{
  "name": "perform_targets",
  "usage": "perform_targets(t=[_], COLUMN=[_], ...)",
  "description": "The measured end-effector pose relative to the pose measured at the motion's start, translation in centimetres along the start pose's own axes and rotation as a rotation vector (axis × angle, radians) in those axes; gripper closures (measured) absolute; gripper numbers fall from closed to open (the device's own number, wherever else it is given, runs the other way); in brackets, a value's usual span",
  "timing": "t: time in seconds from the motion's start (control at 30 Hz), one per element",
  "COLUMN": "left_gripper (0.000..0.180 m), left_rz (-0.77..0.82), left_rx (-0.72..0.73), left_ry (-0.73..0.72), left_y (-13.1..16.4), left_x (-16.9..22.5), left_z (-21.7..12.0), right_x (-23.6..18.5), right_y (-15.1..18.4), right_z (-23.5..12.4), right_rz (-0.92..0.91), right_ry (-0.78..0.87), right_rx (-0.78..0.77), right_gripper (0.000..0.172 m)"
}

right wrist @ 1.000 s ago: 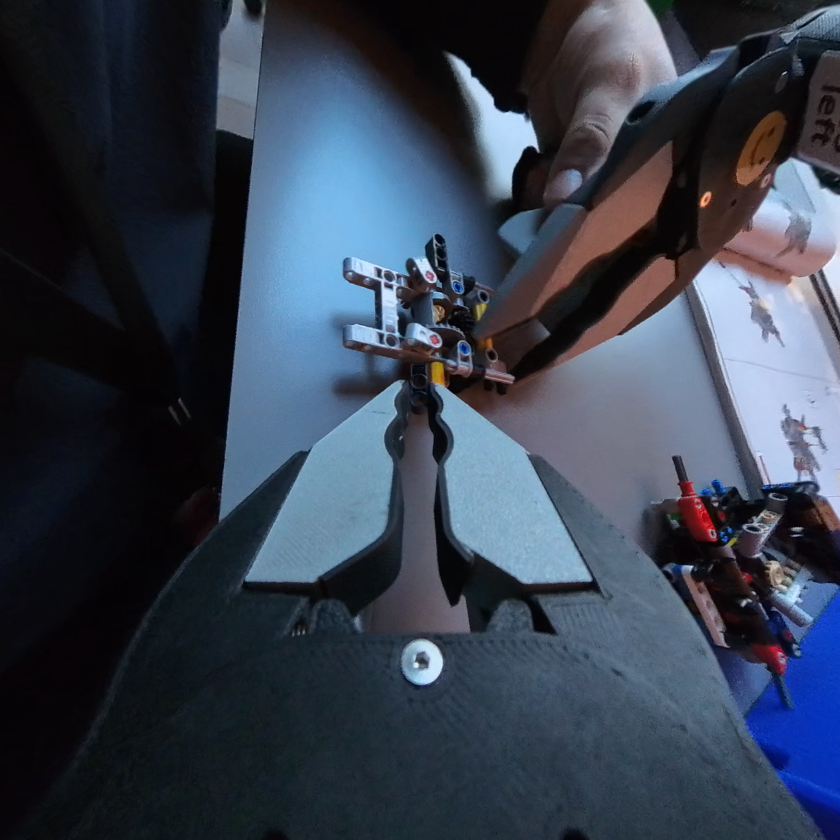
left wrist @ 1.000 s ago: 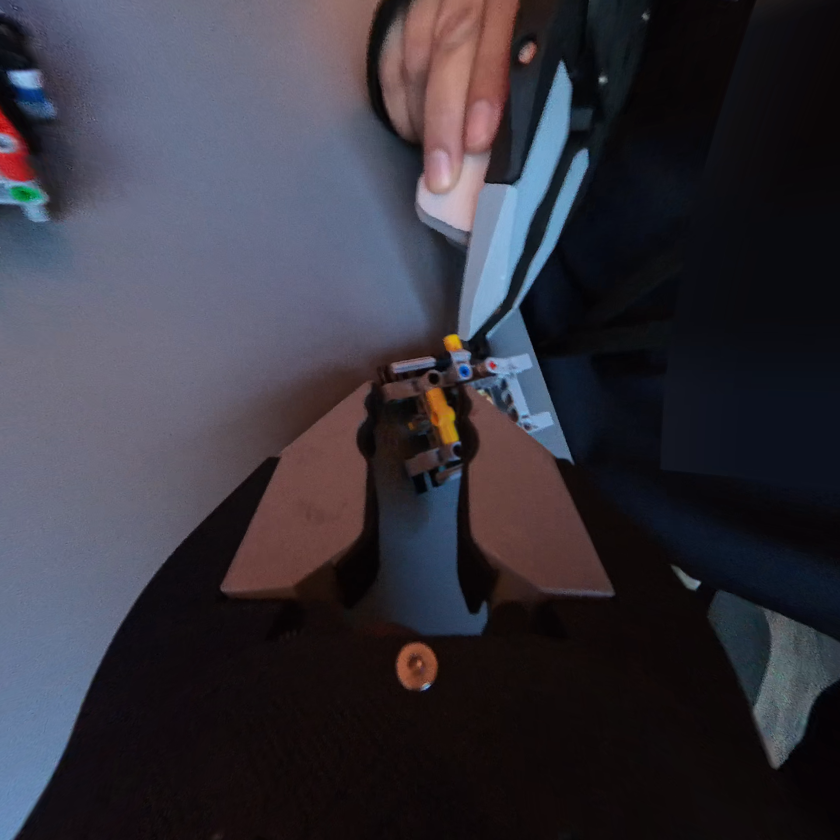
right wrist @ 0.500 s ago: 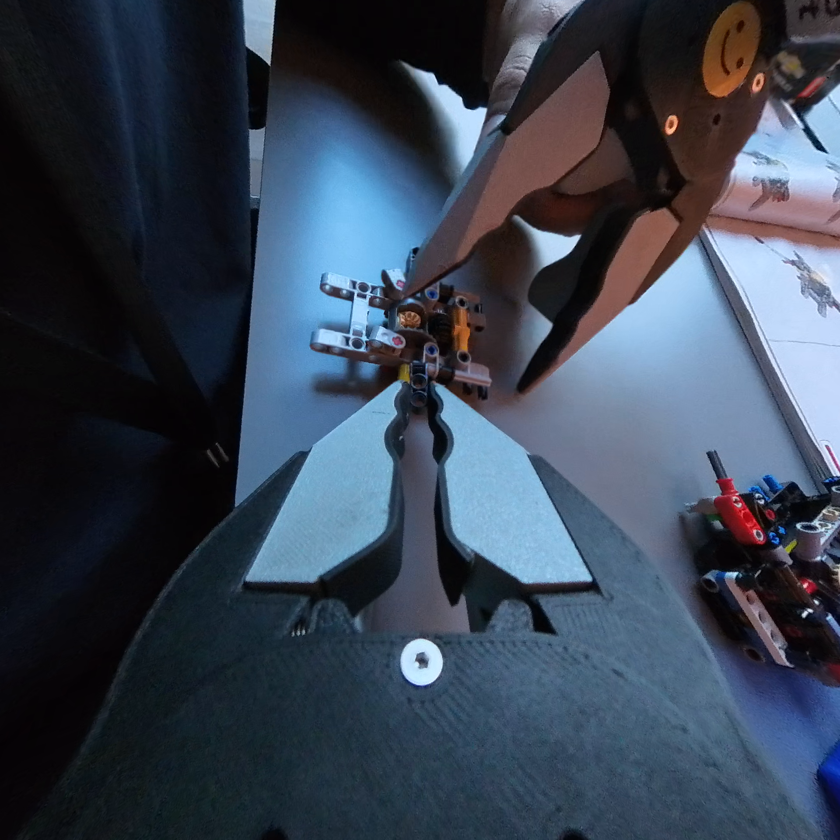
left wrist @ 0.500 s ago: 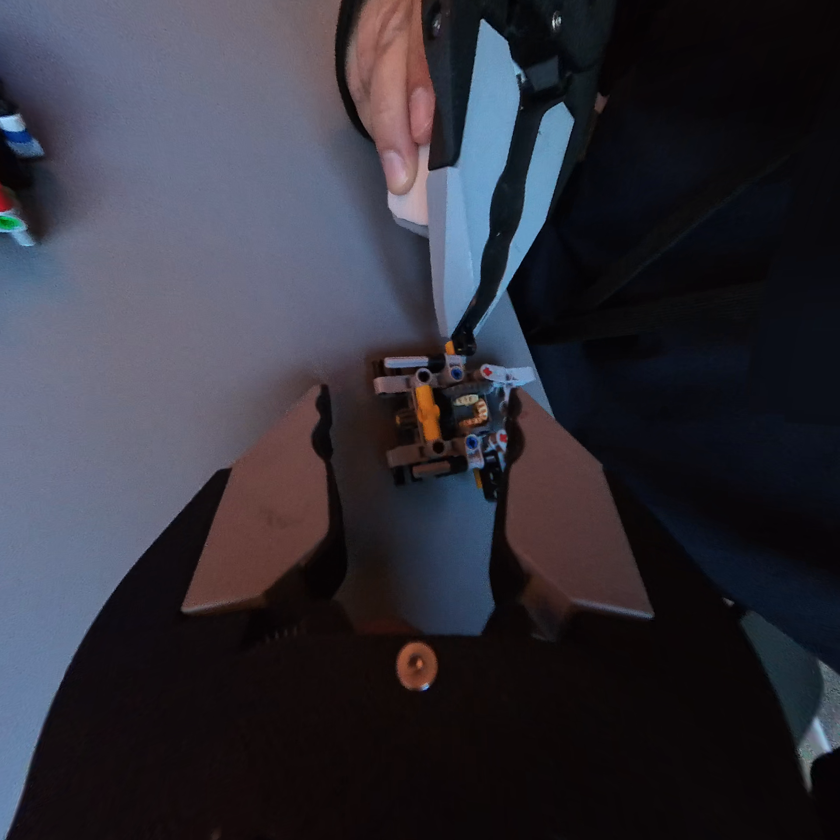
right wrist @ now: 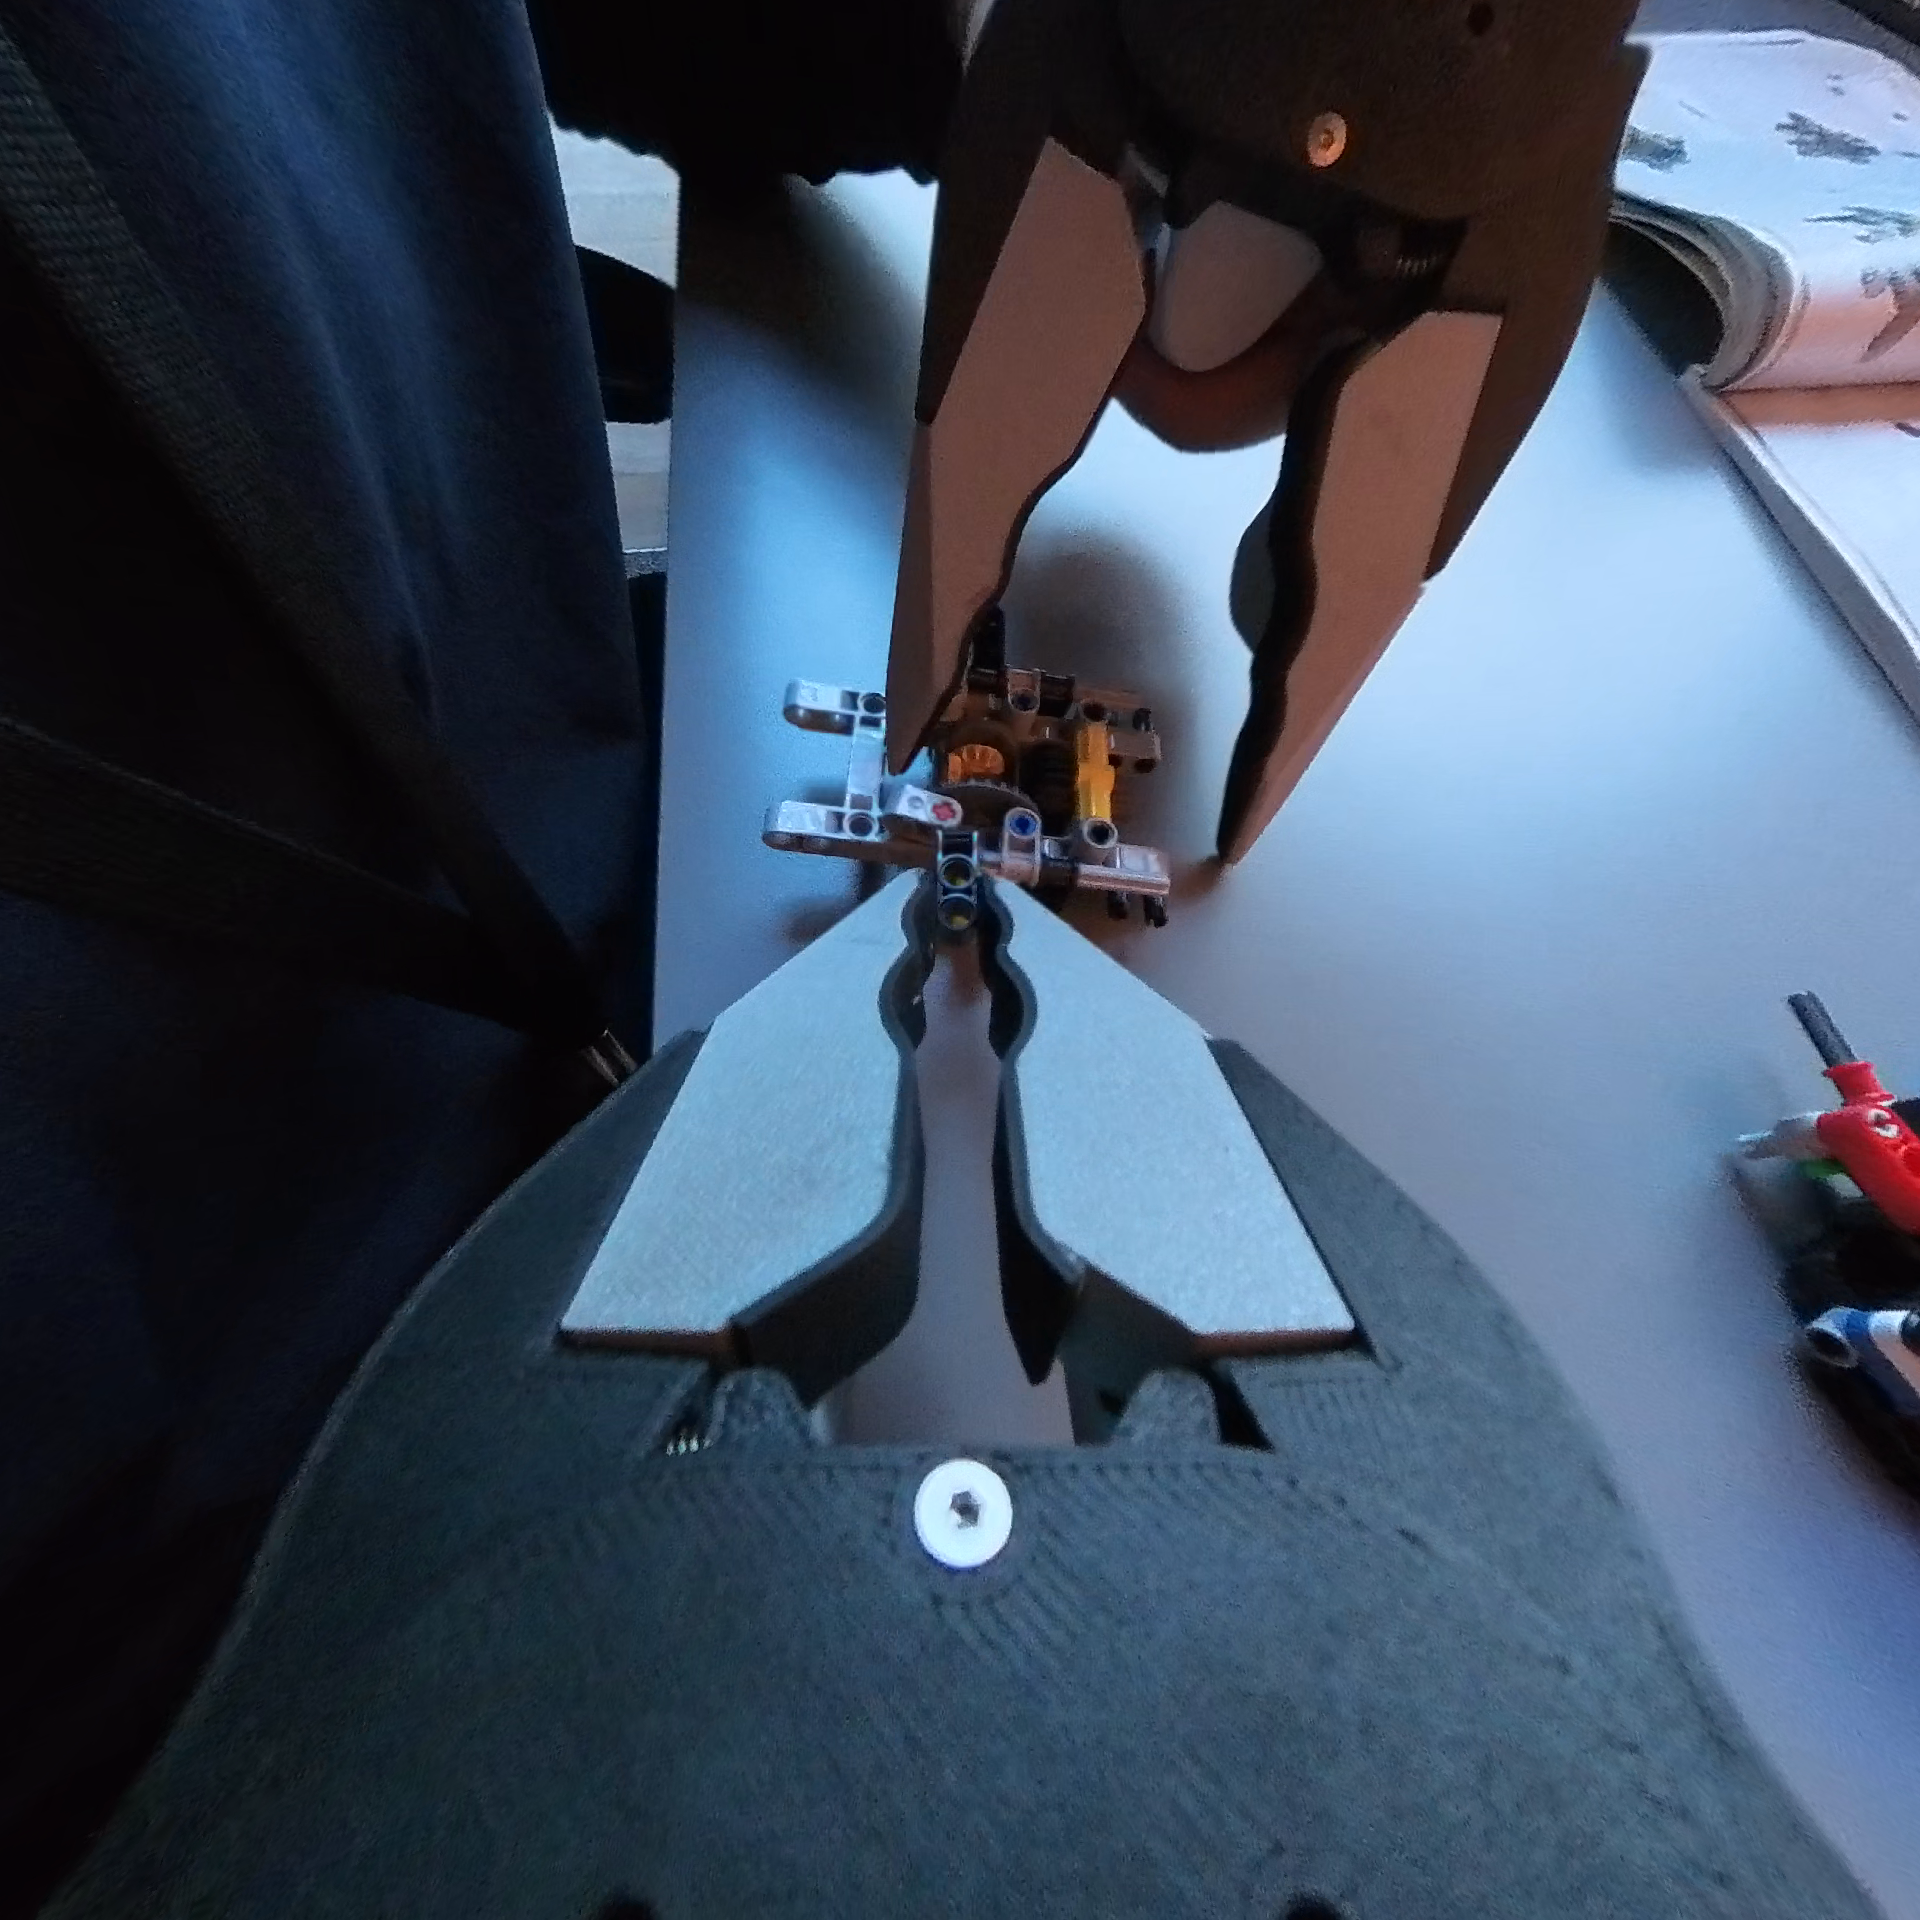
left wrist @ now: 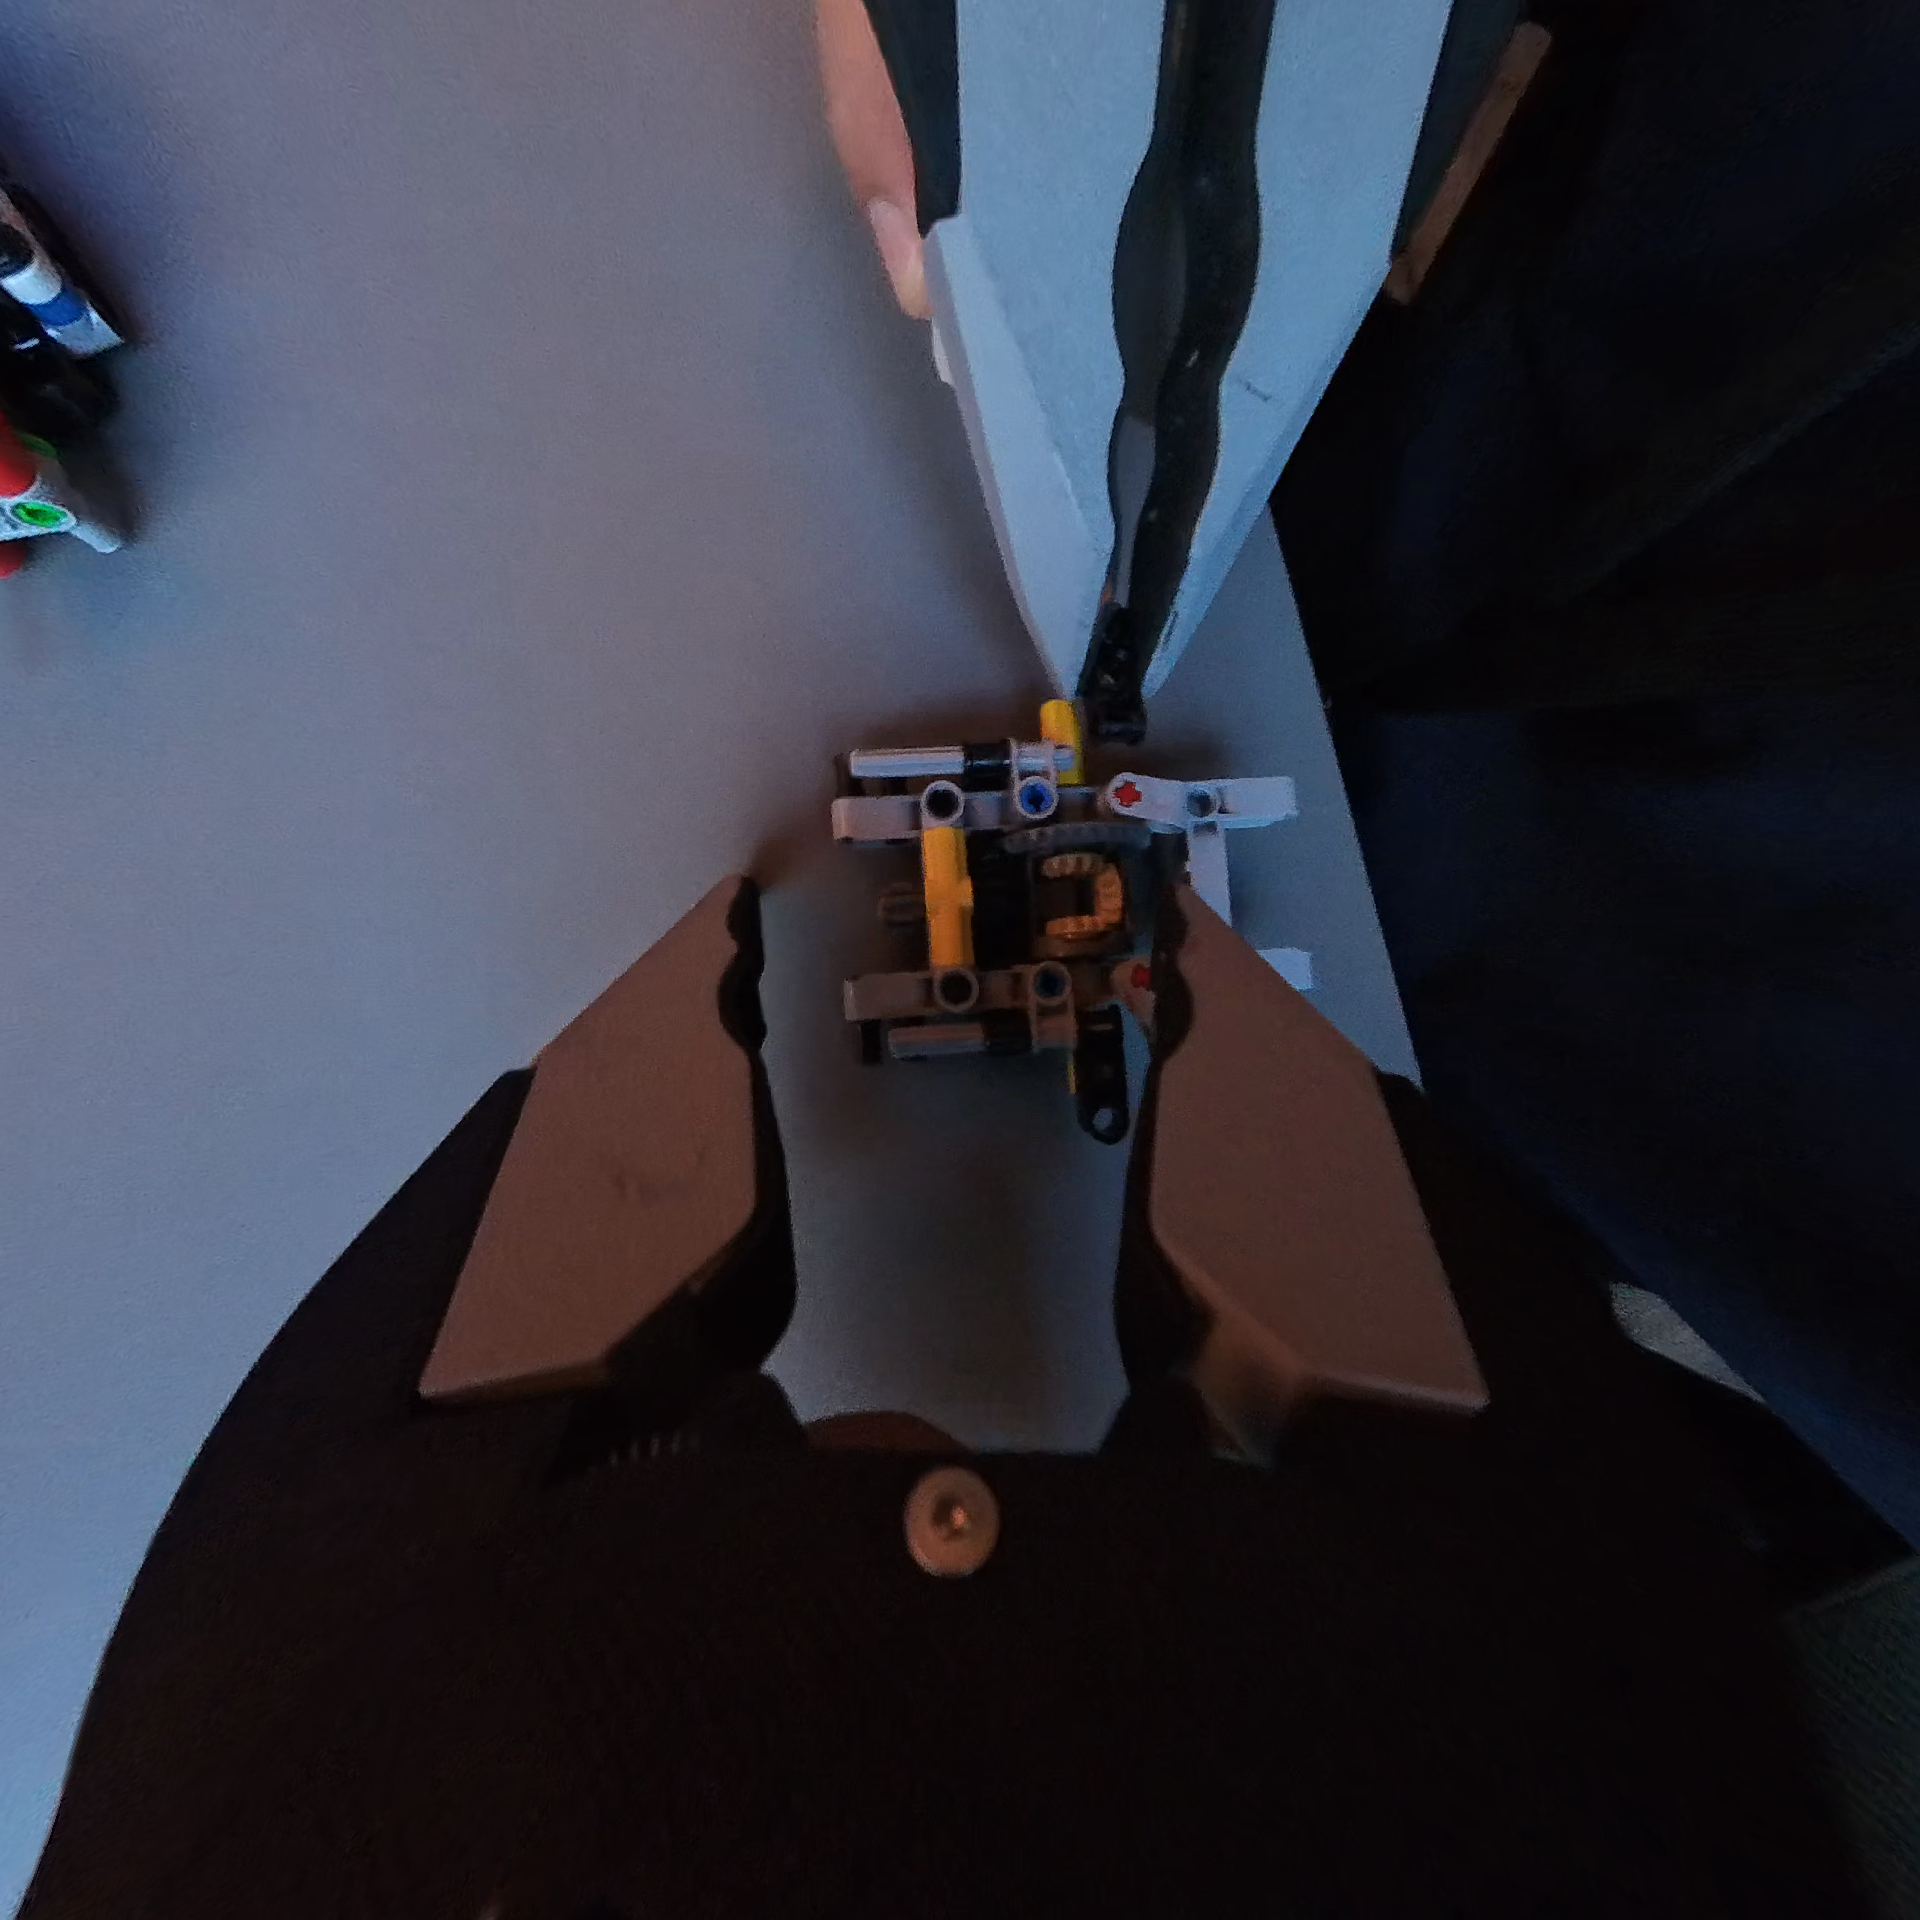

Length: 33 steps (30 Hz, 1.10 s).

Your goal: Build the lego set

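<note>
In the left wrist view, the left gripper (left wrist: pixel 956 935) stood wide open over the grey table (left wrist: pixel 468 520), its two tan fingers spread to either side of a small brick assembly (left wrist: pixel 1039 914) built of grey beams, a yellow axle piece, black parts and tan gears. The finger at 3 o'clock overlapped the assembly's near right edge; the finger at 9 o'clock stood clear of it with bare table between. No pad pressed on the assembly. From 12 o'clock the right gripper (left wrist: pixel 1117 686) reached down, its fingers nearly together on a thin black beam (left wrist: pixel 1112 675) at the assembly's far side, next to a yellow pin. A person's finger (left wrist: pixel 883 156) lay beside it. A heap of loose parts (left wrist: pixel 42 416) sat at 9 o'clock, well apart.

In the right wrist view, the right gripper (right wrist: pixel 958 904) was clamped on the black beam (right wrist: pixel 958 883), both pads pressing its sides, the beam joined to the assembly (right wrist: pixel 987 790) just beyond the fingertips. The left gripper (right wrist: pixel 1060 800) came in from 12 o'clock, jaws apart: one fingertip touched the assembly near its white beams at 11 o'clock, the other met the table just to the right of it. An open booklet (right wrist: pixel 1818 260) lay at 2 o'clock, loose parts (right wrist: pixel 1860 1195) at 3 o'clock, dark clothing (right wrist: pixel 260 623) at 9 o'clock.
</note>
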State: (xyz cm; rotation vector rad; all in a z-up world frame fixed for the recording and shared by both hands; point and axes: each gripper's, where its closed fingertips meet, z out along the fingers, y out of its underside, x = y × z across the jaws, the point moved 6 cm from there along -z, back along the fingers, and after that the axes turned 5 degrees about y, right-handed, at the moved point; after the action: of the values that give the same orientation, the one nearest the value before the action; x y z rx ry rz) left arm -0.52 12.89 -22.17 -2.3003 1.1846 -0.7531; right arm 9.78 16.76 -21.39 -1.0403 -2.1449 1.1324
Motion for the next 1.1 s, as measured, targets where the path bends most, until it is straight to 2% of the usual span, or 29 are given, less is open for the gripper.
perform_targets(t=[0.07, 0.3, 0.53, 0.77, 1.1], left_gripper=[0.107, 0.103, 0.101, 0.1, 0.101], left_rz=[0.005, -0.014, 0.017, 0.026, -0.014], left_rx=[-0.02, 0.063, 0.05, -0.002, 0.061], left_ry=[-0.034, -0.043, -0.046, -0.082, -0.099], left_y=[0.1, -0.6, -1.1, -0.6, -0.5], left_x=[0.2, 1.1, 1.8, 1.5, 1.7], left_z=[0.0, -0.5, -0.5, 0.4, -0.5], right_x=[-0.1, -0.1, -0.4, -0.2, -0.1], right_y=[0.1, 0.1, 0.2, 0.1, 0.1], right_z=[0.1, 0.1, 0.2, -0.2, -0.3], right_rz=[0.003, -0.004, -0.035, 0.014, 0.034], right_ry=[0.003, 0.012, 0.022, -0.001, -0.021], right_rx=[-0.013, -0.019, -0.026, 0.002, 0.01], right_gripper=[0.167, 0.167, 0.167, 0.167, 0.167])
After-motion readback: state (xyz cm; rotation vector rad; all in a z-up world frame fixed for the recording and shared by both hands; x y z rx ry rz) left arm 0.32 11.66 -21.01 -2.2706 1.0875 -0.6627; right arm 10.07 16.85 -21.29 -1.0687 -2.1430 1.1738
